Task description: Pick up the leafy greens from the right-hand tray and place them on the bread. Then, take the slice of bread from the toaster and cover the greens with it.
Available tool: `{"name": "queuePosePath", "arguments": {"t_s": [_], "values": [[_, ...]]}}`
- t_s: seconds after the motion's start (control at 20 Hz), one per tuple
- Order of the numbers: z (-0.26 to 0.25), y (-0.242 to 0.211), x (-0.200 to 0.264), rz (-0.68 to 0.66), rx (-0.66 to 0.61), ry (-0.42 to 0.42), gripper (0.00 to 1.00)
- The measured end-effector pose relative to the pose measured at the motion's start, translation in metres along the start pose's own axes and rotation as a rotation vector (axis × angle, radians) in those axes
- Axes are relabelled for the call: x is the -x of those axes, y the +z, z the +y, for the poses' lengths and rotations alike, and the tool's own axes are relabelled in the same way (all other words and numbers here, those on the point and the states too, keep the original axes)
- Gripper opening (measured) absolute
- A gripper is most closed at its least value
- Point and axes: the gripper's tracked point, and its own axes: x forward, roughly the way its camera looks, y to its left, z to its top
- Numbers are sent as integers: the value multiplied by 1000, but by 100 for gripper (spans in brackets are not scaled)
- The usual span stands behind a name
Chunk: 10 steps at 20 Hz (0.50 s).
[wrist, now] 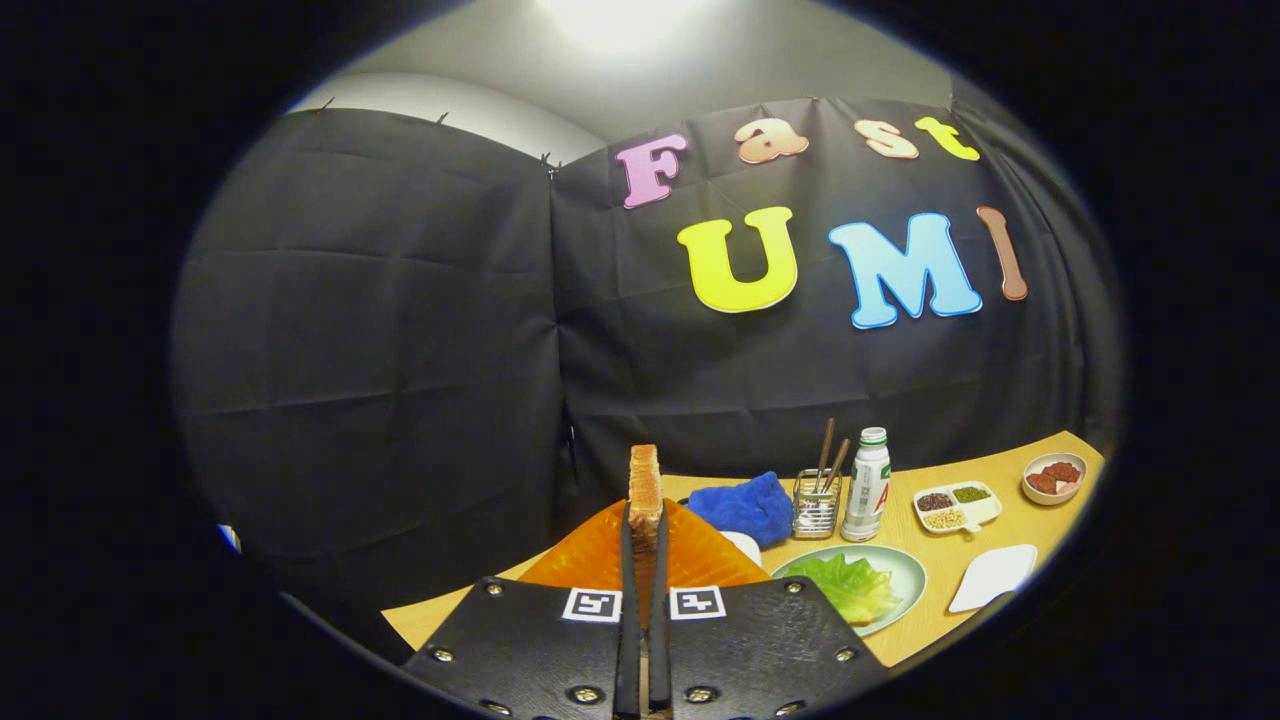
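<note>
My gripper (644,540) is shut on a slice of toasted bread (645,490), held upright and edge-on between the two fingers, lifted above the table. Just beyond the fingers lies an orange object (590,555), partly hidden by the gripper body. To the right of the fingers a pale green plate (905,570) holds leafy greens (850,585); whether bread lies beneath the greens I cannot tell.
On the wooden table (1000,535) beyond the plate lie a blue cloth (745,505), a holder with chopsticks (817,500), a white bottle (867,485), a divided dish of grains (957,505), a bowl of red food (1053,477) and a white flat dish (992,577).
</note>
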Motion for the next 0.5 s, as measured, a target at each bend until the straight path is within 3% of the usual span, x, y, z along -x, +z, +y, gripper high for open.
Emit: {"name": "queuePosePath", "arguments": {"t_s": [0.2,0.5], "values": [[-49,31,19,-54,-27,-42,3],[-135,30,41,-29,35,-165,3]]}}
